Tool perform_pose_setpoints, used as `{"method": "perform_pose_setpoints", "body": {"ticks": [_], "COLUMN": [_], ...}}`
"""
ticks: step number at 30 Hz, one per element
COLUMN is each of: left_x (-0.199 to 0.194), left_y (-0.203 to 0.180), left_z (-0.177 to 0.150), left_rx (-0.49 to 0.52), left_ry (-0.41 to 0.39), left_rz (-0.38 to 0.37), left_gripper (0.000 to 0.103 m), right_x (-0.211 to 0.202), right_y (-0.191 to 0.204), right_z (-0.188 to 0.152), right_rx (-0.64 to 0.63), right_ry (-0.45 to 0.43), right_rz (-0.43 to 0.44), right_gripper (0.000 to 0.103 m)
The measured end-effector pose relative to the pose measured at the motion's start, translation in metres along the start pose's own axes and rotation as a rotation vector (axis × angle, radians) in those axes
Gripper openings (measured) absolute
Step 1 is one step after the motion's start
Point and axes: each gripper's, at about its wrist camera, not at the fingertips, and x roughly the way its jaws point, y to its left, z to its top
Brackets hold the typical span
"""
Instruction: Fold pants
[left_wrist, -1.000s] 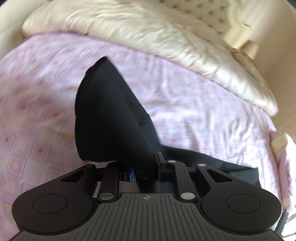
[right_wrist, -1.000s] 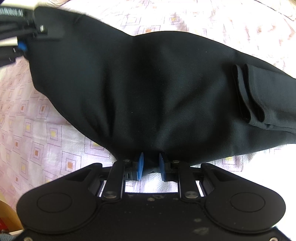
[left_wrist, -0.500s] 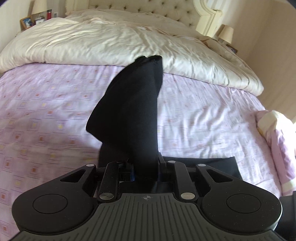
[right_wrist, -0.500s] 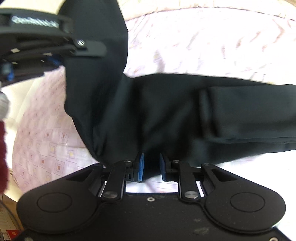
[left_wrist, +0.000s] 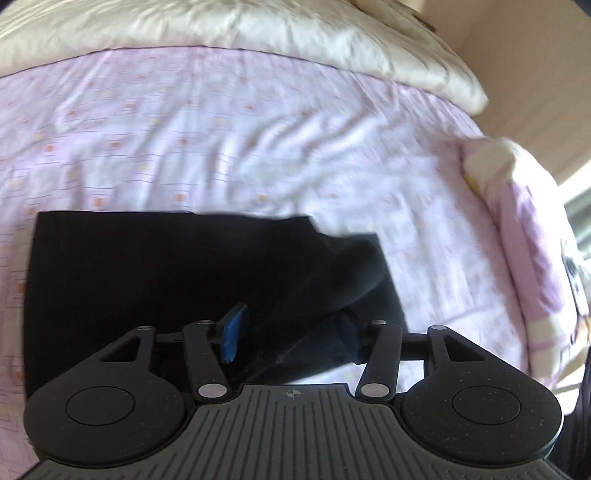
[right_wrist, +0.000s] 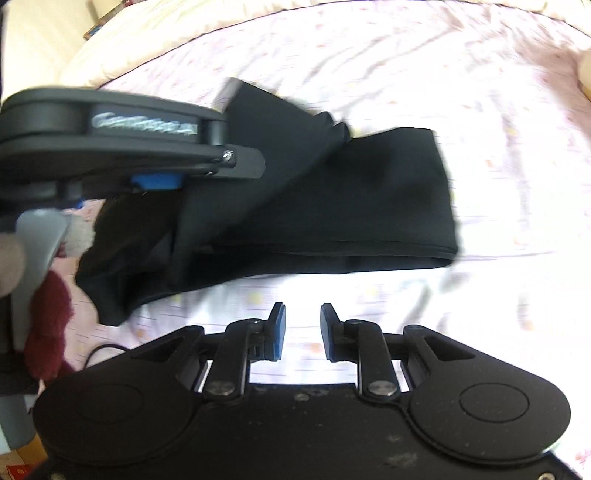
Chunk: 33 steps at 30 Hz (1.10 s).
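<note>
Left tongs (left_wrist: 290, 334) have just been opening, and we can see the blue pads standing clear with a ridge of the pants (left_wrist: 177, 280) still running between them but not pinched, so we'd call that let go. Right tongs (right_wrist: 303, 330) have only cracked open a touch; narrow gap, nothing in it, just pink sheet (right_wrist: 369, 291) showing through.

In the right view the pants lie at 12 o'clock from our tongs, apart from them, as a black band with its long axis running 9 to 3. The 3 o'clock end is a neat flat fold; the 9 o'clock end is bunched and rumpled right under the left tongs (right_wrist: 159, 181). So the left hand is clearly the nearer one, sitting on top of the messy end, while the right is backed off over bare sheet.

In the left view, the fabric spreads toward 10 o'clock, with a loose flap up at 1 o'clock. A cream duvet (left_wrist: 258, 33) sits far off at 12.

Our guess: next fold goes along that long axis, after flattening the bunched end.
</note>
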Motion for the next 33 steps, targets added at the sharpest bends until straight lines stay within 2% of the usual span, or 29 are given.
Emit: {"method": "perform_pose_setpoints", "body": {"ticks": [2,4,7,11,14,17,22,28,31,32,33], "left_x": [-0.005,-0.013,-0.027,-0.045,-0.053,-0.061,-0.073,-0.070,-0.063,-0.060,-0.057], "left_y": [-0.011,-0.015,-0.011,0.014,0.041,0.065,0.090,0.096,0.097,0.099,0.100], "left_z": [-0.005,-0.006,-0.004,0.001,0.000,-0.006,-0.028,-0.062,-0.071,-0.072,-0.072], "left_rx": [0.050,0.049,0.035,-0.021,-0.076,-0.104,-0.094,-0.047,-0.053,-0.058,-0.064], "left_ry": [-0.020,-0.041,-0.081,-0.117,-0.114,-0.102,-0.042,0.044,0.072,0.077,0.078], "left_rz": [0.018,0.013,0.052,0.126,0.190,0.246,0.267,0.237,0.241,0.251,0.259], "left_gripper": [0.058,0.058,0.058,0.058,0.058,0.058,0.058,0.058,0.059,0.059,0.059], "right_x": [-0.003,-0.006,-0.015,-0.026,-0.025,-0.013,0.021,0.059,0.069,0.070,0.070], "right_y": [-0.018,-0.032,-0.044,-0.056,-0.065,-0.063,-0.042,-0.032,-0.032,-0.031,-0.029], "right_z": [0.001,0.005,0.013,0.030,0.055,0.078,0.100,0.107,0.105,0.105,0.105], "right_rx": [0.016,0.029,0.054,0.097,0.111,0.098,0.034,-0.001,0.030,0.037,0.036], "right_ry": [-0.006,-0.021,-0.060,-0.126,-0.138,-0.119,-0.055,0.051,0.079,0.080,0.078], "right_rz": [-0.004,-0.007,-0.017,0.001,0.038,0.048,0.040,0.055,0.078,0.081,0.076], "right_gripper": [0.026,0.027,0.030,0.039,0.049,0.061,0.067,0.068,0.074,0.074,0.067]}}
